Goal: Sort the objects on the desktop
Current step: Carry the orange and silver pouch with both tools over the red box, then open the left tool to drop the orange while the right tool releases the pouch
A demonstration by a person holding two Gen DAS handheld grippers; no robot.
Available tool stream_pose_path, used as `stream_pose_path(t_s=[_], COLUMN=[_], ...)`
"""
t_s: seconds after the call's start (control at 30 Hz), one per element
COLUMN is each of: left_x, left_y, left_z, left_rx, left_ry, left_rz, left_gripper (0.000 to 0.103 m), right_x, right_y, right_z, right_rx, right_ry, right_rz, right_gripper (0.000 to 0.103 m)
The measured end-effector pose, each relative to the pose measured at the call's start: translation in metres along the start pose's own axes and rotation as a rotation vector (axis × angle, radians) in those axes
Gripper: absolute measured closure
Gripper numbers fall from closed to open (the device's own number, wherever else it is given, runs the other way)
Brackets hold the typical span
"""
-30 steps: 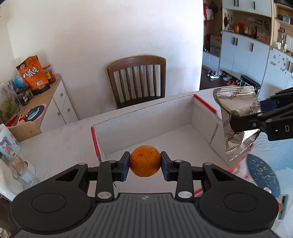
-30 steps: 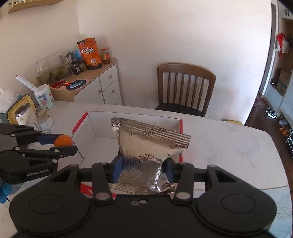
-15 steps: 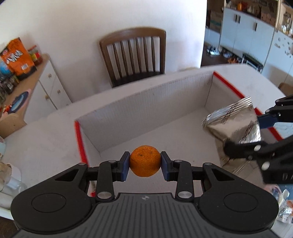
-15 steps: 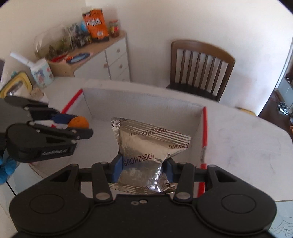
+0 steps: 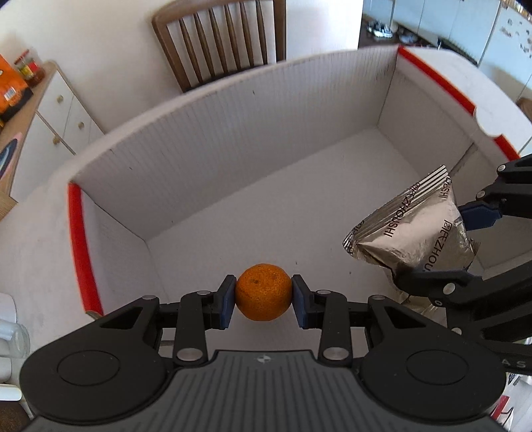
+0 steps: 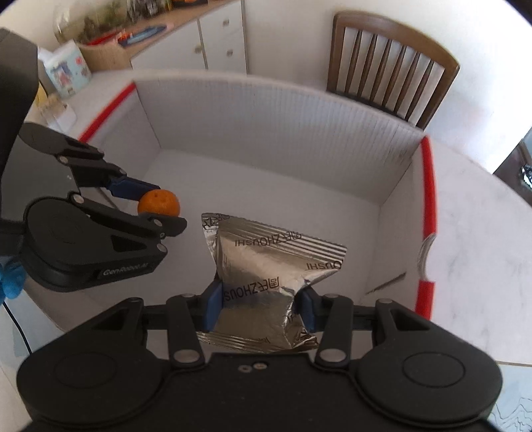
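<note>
White box below | left tongs clamp orange | right tongs clamp foil packet, bottom edge hidden

A home is shown: a wooden chair, a white cupboard with drawers, and shoes are seen.

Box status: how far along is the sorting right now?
Nothing is in the white box yet; its floor is bare. In hand: the left tool grips the orange and the right tool grips the silver snack bag, both above the box interior. Left: release both inside.
</note>
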State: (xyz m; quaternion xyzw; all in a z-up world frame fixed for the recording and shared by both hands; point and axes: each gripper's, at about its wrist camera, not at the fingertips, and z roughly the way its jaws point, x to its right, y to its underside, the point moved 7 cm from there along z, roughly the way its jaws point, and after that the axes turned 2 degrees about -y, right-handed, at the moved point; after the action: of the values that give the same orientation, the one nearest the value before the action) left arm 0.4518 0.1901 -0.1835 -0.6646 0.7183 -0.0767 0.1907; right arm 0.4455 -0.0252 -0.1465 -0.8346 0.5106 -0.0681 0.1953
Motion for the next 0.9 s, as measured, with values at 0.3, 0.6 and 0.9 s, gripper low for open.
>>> stream_pose_path(t_s=[0.3,0.6,0.9], left_x=[-0.001,-0.003,-0.003], left_y=[0.007,0.005,0.003], left_z=[0.017,0.015,-0.006], left_rx=[-0.119,-0.143,-0.084], left_ry=[0.036,0.043,0.012], left_rz=[-0.026,-0.017,-0.028], left_gripper=[0.069,0.068,0.068], right_x=[-0.001,-0.002,-0.005], right_y=[0.009,0.014,0.016], right_z=[0.013,0.014,0.004], right_rx=[-0.065,-0.070,-0.036], right_ry=[-0.012,-0.011,-0.012], right_rz=[0.010,0.012,-0.003], right_gripper=[0.056,0.052,0.040])
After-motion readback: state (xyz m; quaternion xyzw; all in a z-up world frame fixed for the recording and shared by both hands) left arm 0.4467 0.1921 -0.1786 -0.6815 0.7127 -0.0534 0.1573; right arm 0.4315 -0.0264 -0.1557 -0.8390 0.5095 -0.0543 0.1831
